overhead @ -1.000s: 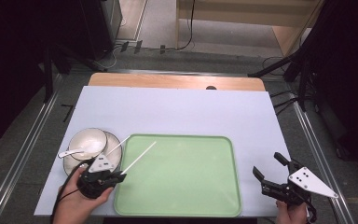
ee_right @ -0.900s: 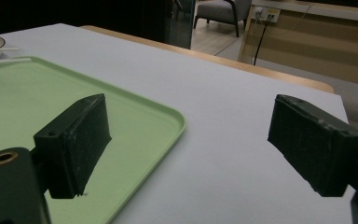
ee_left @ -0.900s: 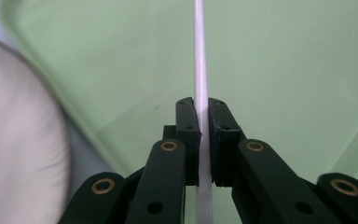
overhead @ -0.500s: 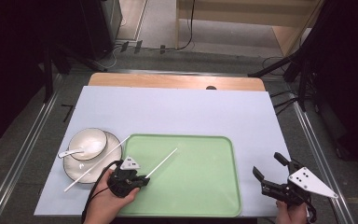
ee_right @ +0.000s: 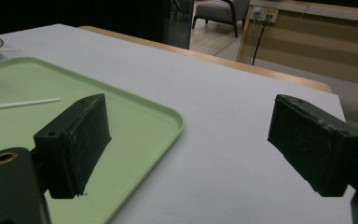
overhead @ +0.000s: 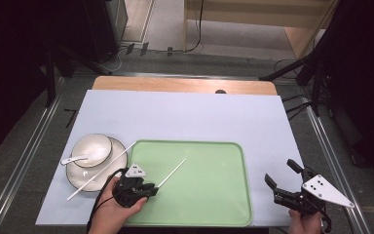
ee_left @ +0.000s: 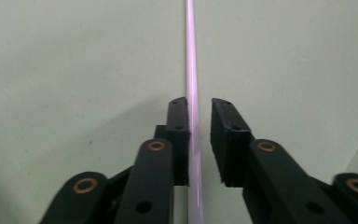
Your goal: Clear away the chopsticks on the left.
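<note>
A white chopstick (overhead: 171, 172) lies slanted on the green tray (overhead: 224, 161), its near end between the jaws of my left gripper (overhead: 148, 187) at the tray's left edge. In the left gripper view the chopstick (ee_left: 191, 56) rests against the left pad (ee_left: 178, 122), and a gap shows to the right pad. The jaws of the left gripper (ee_left: 199, 116) have just been opening, so it is open around the stick. A second chopstick (overhead: 102, 170) leans across the plate (overhead: 78, 179). My right gripper (overhead: 280, 171) hovers open and empty right of the tray; its jaws (ee_right: 191, 140) stand wide apart.
A white bowl (overhead: 95, 148) with a spoon (overhead: 75, 159) sits on the plate, left of the tray. The pale blue mat (overhead: 185, 114) covers the table, with a wooden edge (overhead: 185, 84) at the back. The tray rim (ee_right: 168, 116) curves close to the right gripper.
My left gripper carried one chopstick rightward from beside the plate onto the tray and lowered it. The other chopstick stayed across the plate. The right gripper has not moved.
</note>
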The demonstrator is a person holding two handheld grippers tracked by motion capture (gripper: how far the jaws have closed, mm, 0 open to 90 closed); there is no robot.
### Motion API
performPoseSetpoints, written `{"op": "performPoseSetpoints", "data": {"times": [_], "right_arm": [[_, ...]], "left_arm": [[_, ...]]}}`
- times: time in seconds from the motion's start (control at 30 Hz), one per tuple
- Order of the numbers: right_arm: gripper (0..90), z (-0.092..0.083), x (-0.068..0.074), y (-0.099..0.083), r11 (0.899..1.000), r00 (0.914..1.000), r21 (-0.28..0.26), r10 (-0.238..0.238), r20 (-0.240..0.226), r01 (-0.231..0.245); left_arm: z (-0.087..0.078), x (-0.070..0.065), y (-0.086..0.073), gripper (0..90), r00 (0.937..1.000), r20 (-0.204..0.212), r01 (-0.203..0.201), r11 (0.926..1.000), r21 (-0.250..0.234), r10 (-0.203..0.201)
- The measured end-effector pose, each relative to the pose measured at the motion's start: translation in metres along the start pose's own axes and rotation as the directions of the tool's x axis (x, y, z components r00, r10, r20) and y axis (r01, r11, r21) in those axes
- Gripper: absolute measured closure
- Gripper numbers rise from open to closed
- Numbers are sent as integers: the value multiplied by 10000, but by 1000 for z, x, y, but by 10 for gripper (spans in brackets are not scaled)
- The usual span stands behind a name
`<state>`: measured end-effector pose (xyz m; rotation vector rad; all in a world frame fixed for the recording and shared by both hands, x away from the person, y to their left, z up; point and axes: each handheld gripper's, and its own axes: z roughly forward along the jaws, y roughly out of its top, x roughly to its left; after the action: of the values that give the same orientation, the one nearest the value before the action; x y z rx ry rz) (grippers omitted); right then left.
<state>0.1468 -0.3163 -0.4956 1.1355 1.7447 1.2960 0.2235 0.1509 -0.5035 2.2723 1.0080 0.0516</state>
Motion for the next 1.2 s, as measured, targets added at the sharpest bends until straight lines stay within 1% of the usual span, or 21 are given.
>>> {"op": "performPoseSetpoints", "data": {"times": [0.07, 0.13, 0.23, 0.3, 0.33, 0.43, 0.5, 0.57, 0.67, 0.8, 0.93, 0.97, 1.0, 1.03, 1.13, 1.17, 1.2], "right_arm": [[129, 1, 0, 0, 10000, 10000, 6, 31, -9, -31], [129, 1, 0, 0, 10000, 10000, 38, 51, -20, -51], [129, 2, 1, 0, 10000, 10000, 72, 23, -53, -22], [129, 2, 2, 0, 10000, 10000, 89, -16, -90, 17], [129, 2, 2, 0, 9999, 10000, 99, -25, -77, 26], [130, 1, 3, 0, 10000, 10000, 61, -58, -73, 58], [129, 0, 3, 0, 10000, 10000, 48, -47, -47, 47], [129, 0, 1, 0, 10000, 10000, 38, -25, -25, 25], [130, -1, 0, -1, 10000, 10000, 36, 68, -25, -68], [129, 0, 1, -1, 10000, 10000, 71, 0, -62, 1], [129, 1, 1, 0, 10000, 10000, 78, -28, -74, 28], [129, 1, 1, -1, 10000, 10000, 80, -5, -77, 6], [129, 1, 1, -1, 10000, 10000, 68, 7, -78, -7], [129, 1, 1, -1, 10000, 10000, 75, 14, -81, -14], [129, 1, 1, -1, 10000, 10000, 87, 14, -90, -14], [129, 1, 1, -1, 10000, 10000, 82, 11, -86, -10], [129, 1, 1, -1, 10000, 10000, 74, 12, -83, -12]], "left_arm": [[-1, -3, 4, 844, 9997, -68, -239, 9995, -216, 237], [1, -7, 7, 898, 9988, 23, -493, 9982, -340, 494], [13, -15, 12, 900, 9959, 10, -905, 9958, -126, 905], [23, -20, 15, 900, 9931, -212, -1147, 9933, 146, 1150], [27, -21, 16, 900, 9922, -240, -1214, 9923, 261, 1220], [29, -21, 18, 900, 9923, -527, -1116, 9935, 206, 1125], [28, -18, 18, 900, 9930, -708, -932, 9955, 189, 943], [25, -12, 16, 900, 9944, -854, -617, 9980, 124, 625], [20, -4, 13, 900, 9931, -1166, -137, 9999, -59, 129], [14, 6, 9, 900, 9844, -1702, 416, 9988, -276, -457], [5, 17, 3, 900, 9736, -2050, 935, 9947, -417, -1001], [3, 19, 1, 900, 9707, -2099, 1103, 9929, -452, -1174], [1, 22, 0, 900, 9690, -2100, 1234, 9913, -463, -1304], [-1, 24, -2, 900, 9673, -2114, 1330, 9899, -495, -1405], [-7, 28, -7, 900, 9574, -2408, 1496, 9870, -584, -1594], [-9, 30, -8, 900, 9566, -2387, 1565, 9857, -623, -1670], [-10, 32, -9, 900, 9584, -2262, 1623, 9843, -691, -1739]]}}
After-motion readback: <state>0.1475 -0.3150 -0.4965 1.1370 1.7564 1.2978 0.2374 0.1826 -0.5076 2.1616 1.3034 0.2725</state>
